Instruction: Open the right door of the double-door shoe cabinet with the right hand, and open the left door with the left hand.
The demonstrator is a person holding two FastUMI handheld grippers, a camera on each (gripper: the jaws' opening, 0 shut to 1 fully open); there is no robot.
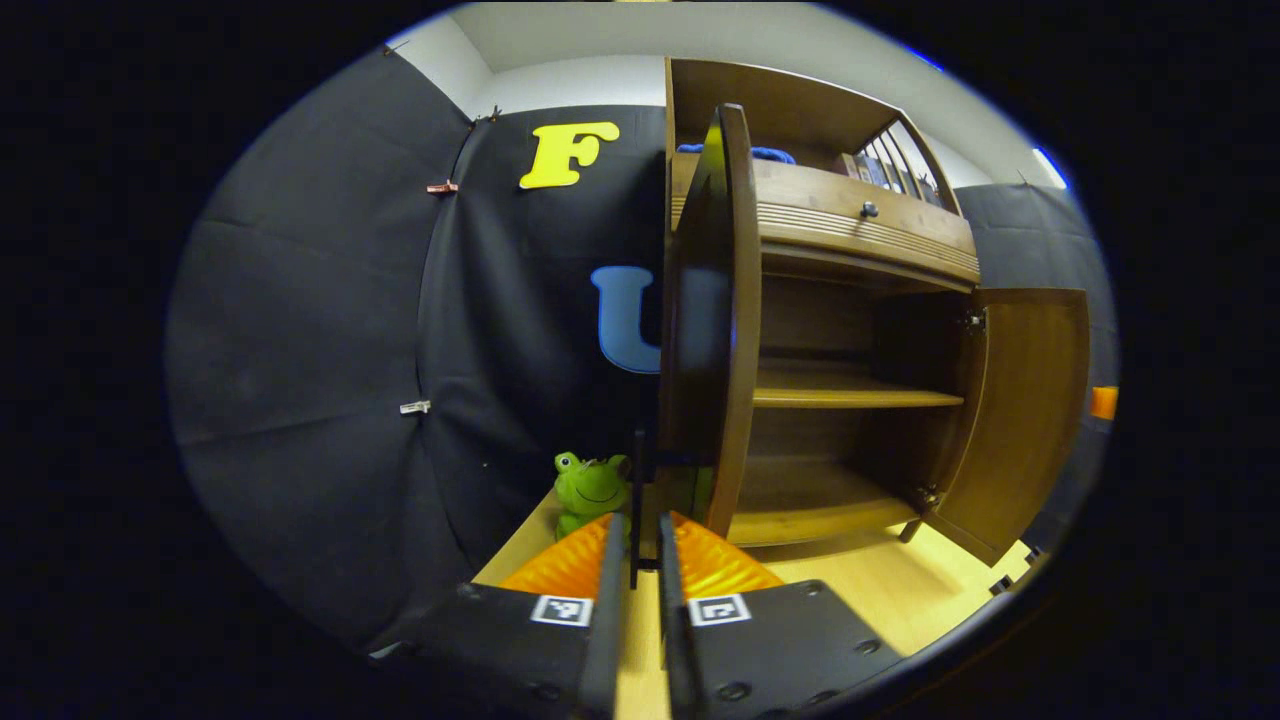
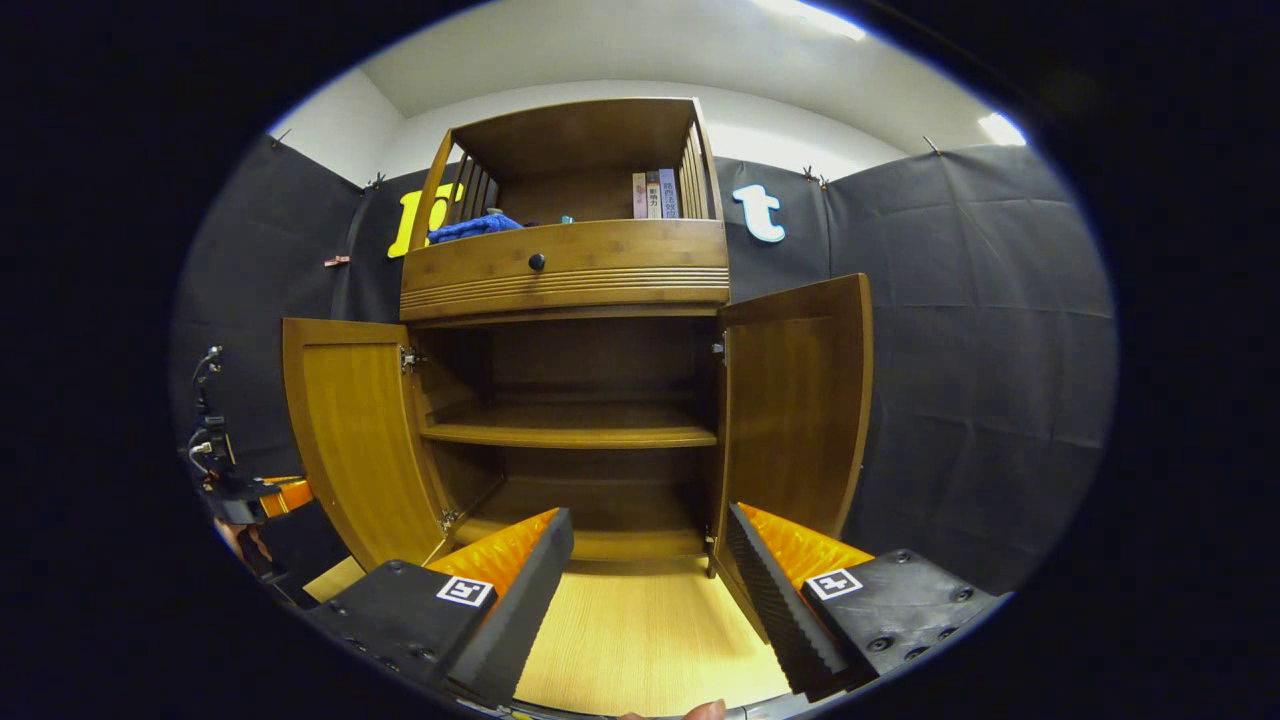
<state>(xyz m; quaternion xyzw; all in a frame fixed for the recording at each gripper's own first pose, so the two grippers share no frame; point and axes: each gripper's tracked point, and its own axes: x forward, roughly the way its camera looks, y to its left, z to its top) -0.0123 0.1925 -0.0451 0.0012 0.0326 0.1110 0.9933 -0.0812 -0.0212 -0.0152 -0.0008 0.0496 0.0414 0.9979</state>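
Right gripper view: right tongs (image 2: 640,570) spread, left tongs (image 1: 640,560) clenched on door handle (image 1: 638,500).

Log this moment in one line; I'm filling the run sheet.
left door open, left tool shut on handle | right door open, right tool open

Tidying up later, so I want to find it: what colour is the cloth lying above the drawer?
Blue cloth, clearest in the right gripper view.

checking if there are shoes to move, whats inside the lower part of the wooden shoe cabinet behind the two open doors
Inside the brown wooden shoe cabinet, both doors open, the bare middle wooden shelf and the bottom board hold no shoes. The back corners are too dark to check.
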